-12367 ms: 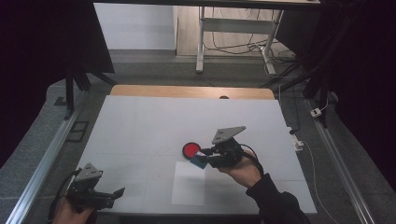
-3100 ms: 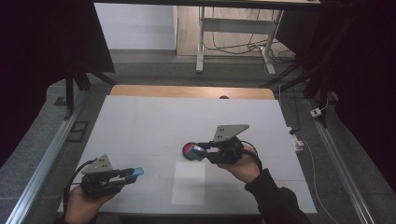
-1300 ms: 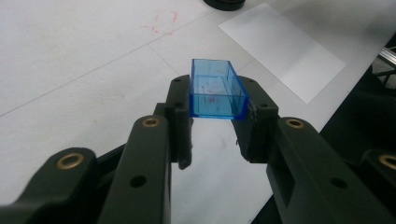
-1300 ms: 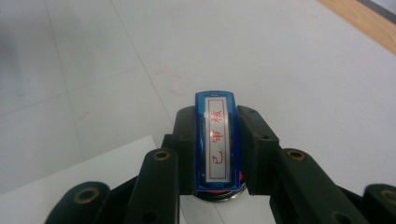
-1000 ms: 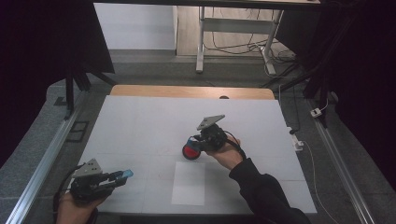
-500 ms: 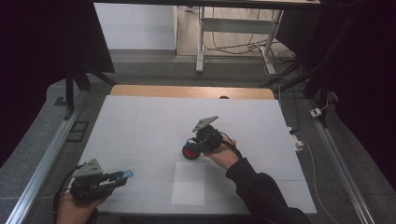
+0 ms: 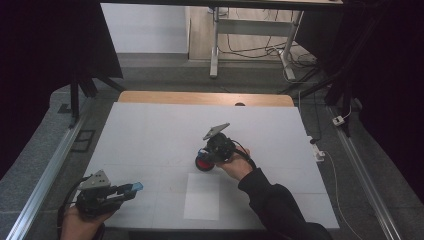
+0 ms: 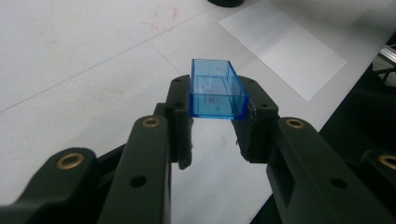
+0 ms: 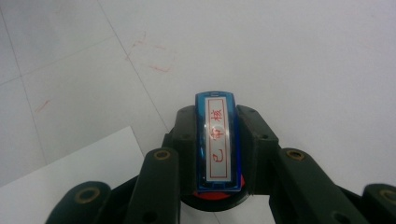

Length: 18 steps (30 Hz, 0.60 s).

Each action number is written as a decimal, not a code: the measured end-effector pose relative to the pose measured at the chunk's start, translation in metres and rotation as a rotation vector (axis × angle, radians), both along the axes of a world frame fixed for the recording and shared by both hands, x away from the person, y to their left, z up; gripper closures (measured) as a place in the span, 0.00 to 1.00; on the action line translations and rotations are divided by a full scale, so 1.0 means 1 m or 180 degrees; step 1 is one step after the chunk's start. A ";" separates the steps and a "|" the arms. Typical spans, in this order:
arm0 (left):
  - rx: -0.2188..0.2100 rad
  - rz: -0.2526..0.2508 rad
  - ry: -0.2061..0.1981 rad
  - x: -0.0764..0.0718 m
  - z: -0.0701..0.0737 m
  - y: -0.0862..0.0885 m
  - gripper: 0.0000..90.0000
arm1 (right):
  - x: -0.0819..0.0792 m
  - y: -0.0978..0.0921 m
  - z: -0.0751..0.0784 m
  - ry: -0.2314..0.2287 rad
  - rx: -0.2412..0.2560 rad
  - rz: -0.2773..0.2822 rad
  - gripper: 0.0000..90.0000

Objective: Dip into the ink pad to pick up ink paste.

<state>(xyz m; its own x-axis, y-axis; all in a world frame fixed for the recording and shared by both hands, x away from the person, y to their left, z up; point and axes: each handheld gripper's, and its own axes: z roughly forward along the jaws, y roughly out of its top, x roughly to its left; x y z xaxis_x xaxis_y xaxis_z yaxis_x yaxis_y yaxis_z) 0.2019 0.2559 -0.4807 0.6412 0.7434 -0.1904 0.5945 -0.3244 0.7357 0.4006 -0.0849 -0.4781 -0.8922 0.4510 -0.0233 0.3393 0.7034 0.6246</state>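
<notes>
My right gripper (image 7: 209,154) is at the table's middle, tipped nose-down and shut on a blue stamp (image 9: 218,140) whose top label bears red characters. The stamp's lower end rests on a round red ink pad (image 7: 202,163) in a black case; a red sliver of the ink pad (image 9: 212,196) shows under the jaws. At the near left, my left gripper (image 7: 131,189) is shut on a clear blue cap (image 8: 215,91), an open rectangular shell held just above the table. The cap (image 7: 135,187) points toward the middle.
A white paper sheet (image 7: 202,196) lies flat near the front edge, between the two grippers, and the same sheet (image 8: 285,42) is beyond the cap. Faint red marks (image 9: 152,56) stain the white tabletop (image 7: 150,130). A wooden strip (image 7: 205,98) borders the far edge.
The right gripper has tipped down onto the ink pad and shifted slightly left. The left gripper, holding the blue cap, drew back toward the near left corner and has since stayed still.
</notes>
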 end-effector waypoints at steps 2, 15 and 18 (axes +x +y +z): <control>0.0003 0.0001 0.0002 0.000 0.000 0.000 0.76 | 0.001 0.000 0.000 0.0014 0.0013 0.0000 0.79; 0.0002 -0.0010 0.0003 0.001 0.000 -0.001 0.76 | -0.006 0.006 -0.001 -0.0193 -0.0103 0.0055 0.79; 0.0000 -0.0011 0.0004 0.001 0.000 0.000 0.76 | -0.010 0.008 -0.001 -0.0289 -0.0175 0.0087 0.79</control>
<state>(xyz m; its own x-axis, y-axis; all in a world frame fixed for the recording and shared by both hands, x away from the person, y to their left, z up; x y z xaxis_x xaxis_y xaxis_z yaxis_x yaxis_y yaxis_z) 0.2030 0.2554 -0.4808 0.6434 0.7412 -0.1912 0.5944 -0.3264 0.7350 0.3911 -0.0772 -0.4792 -0.8973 0.4223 -0.1287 0.2632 0.7457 0.6121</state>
